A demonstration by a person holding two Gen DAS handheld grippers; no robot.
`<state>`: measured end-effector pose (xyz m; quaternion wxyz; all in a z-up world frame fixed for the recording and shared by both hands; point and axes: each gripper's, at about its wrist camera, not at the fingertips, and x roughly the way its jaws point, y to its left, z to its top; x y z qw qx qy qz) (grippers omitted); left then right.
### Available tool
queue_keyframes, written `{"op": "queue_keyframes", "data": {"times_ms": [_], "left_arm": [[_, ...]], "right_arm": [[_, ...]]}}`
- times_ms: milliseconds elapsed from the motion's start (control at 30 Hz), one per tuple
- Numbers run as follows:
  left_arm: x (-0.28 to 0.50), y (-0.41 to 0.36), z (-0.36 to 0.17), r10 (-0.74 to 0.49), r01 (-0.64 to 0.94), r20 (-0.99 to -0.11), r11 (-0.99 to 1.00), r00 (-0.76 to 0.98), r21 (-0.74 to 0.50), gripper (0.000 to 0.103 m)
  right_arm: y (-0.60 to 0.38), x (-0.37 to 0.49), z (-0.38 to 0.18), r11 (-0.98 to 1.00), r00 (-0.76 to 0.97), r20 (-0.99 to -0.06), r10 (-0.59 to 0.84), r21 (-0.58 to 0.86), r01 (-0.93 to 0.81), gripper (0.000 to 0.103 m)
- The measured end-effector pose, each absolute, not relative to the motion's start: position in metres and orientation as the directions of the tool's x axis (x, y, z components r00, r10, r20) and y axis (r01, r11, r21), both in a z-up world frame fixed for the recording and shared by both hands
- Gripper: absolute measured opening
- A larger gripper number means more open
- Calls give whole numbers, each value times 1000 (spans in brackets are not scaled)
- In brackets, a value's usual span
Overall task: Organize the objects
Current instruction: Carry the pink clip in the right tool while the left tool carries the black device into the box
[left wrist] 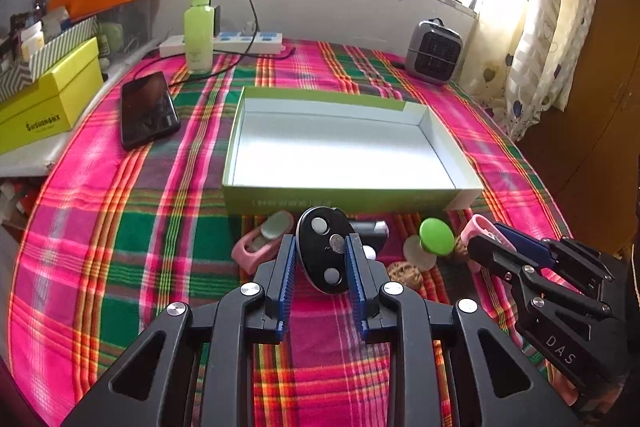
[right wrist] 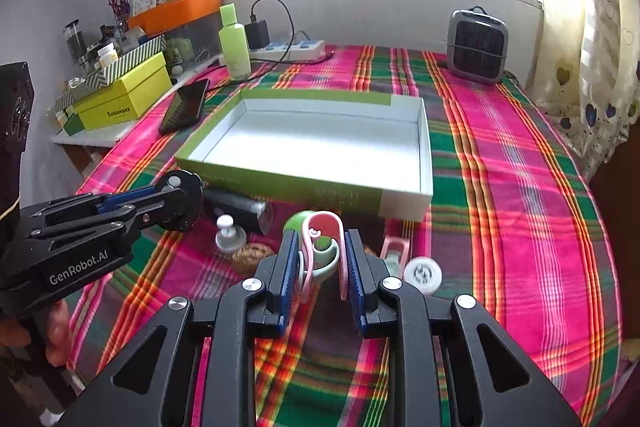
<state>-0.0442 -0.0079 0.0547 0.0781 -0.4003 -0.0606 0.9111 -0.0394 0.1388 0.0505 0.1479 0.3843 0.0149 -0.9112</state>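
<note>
A shallow green box with a white inside lies open on the plaid cloth. My left gripper is shut on a black oval device with white pads, just in front of the box; it also shows in the right wrist view. My right gripper is shut on a pink clip-shaped holder, also seen in the left wrist view. Loose on the cloth lie a pink tape dispenser, a green knob, a walnut and a black cylinder.
A phone, a green bottle, a power strip and a small grey heater stand at the back. Yellow and orange boxes crowd the left shelf. A white round cap and another pink item lie right.
</note>
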Motion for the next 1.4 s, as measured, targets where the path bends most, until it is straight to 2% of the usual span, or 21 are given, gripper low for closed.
{"op": "queue_keyframes", "data": {"times_ms": [367,1033,1400], "left_arm": [[-87,-6,62,195,-103,-716,-980,-670,-170,23],[-171,-9,40,181,-94,-763,-983,-621,-157,23],[-193,-7,28,167,-93,-786,-986,-595,-139,23]], "right_arm": [[134,-84,56,-951,-649,-708,-279,107,291,25],[130,-180,27,-961,-568,-791,-228,89,262,25],[127,-203,16,-963,-540,-816,-205,70,261,25]]}}
